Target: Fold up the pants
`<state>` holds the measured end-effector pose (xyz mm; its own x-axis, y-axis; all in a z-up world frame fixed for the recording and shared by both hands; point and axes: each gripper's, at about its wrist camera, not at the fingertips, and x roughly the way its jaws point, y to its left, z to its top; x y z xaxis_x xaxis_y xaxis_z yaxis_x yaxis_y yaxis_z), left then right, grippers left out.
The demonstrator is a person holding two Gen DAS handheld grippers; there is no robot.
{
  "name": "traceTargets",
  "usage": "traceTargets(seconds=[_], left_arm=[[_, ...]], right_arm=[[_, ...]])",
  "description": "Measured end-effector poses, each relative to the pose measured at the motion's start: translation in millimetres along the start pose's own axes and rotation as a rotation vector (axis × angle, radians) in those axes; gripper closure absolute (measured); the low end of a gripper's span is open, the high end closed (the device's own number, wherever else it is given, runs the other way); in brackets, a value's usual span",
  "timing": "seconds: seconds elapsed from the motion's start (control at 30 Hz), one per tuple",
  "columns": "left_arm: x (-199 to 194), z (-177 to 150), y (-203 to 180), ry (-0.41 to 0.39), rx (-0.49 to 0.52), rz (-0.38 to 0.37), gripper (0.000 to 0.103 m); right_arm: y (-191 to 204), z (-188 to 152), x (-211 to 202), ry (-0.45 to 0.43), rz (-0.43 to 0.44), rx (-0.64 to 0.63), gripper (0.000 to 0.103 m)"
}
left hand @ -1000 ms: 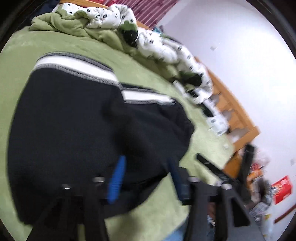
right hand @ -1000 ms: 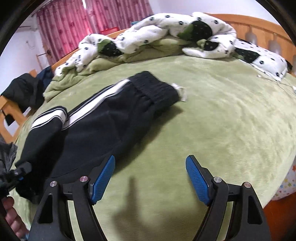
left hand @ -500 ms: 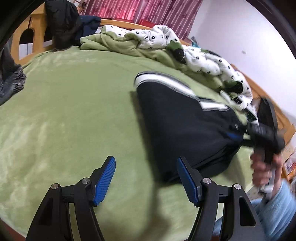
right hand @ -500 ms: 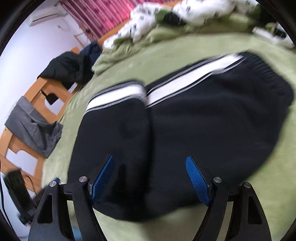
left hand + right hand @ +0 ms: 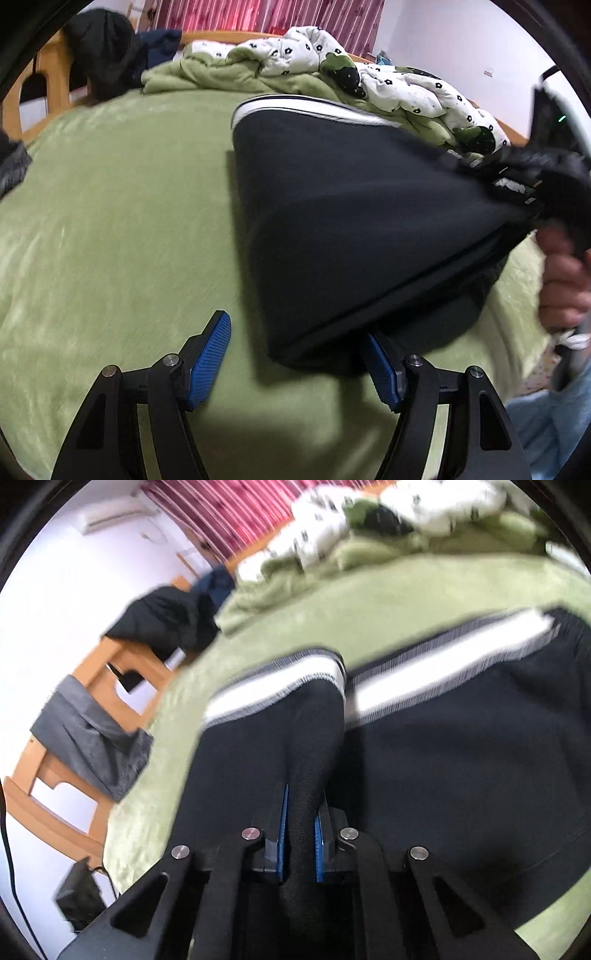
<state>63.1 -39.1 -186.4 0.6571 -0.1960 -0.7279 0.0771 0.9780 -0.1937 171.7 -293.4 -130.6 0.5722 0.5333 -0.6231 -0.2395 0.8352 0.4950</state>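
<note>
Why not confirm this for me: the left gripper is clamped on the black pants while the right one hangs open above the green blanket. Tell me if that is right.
The sides are swapped. In the right wrist view the right gripper is shut on a pinched ridge of the black pants. In the left wrist view the left gripper is open above the green blanket.

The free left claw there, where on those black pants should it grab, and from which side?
Probably the near lower corner of the pants, coming in level from the bed's near edge. That folded edge hangs slightly off the green blanket, between the open left gripper fingers already, while the right gripper pinches a ridge of the far corner.
</note>
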Motion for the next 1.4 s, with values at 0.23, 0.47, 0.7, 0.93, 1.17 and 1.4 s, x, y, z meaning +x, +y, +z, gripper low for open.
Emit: traceTargets(seconds=[0.23, 0.47, 0.7, 0.93, 1.17, 1.4], left_arm=[[8, 8, -38, -0.014, 0.047, -0.009, 0.034], [7, 10, -86, 0.009, 0.14, -0.038, 0.037], [-2, 6, -89, 0.03, 0.188, -0.117, 0.036], [-24, 2, -77, 0.027, 0.132, -0.261, 0.036], [9, 32, -61, 0.086, -0.116, -0.38, 0.036], [52, 63, -50, 0.134, -0.211, -0.386, 0.036]], right_arm=[[-46, 37, -75, -0.163, -0.106, -0.11, 0.093], [-123, 42, -98, -0.21, -0.241, -0.101, 0.093], [-188, 36, -103, -0.196, -0.333, -0.033, 0.093], [-200, 25, -111, -0.173, -0.35, 0.022, 0.089], [-194, 15, -145, -0.233, -0.387, 0.033, 0.071], [-195, 64, -125, -0.168, -0.303, 0.046, 0.03]])
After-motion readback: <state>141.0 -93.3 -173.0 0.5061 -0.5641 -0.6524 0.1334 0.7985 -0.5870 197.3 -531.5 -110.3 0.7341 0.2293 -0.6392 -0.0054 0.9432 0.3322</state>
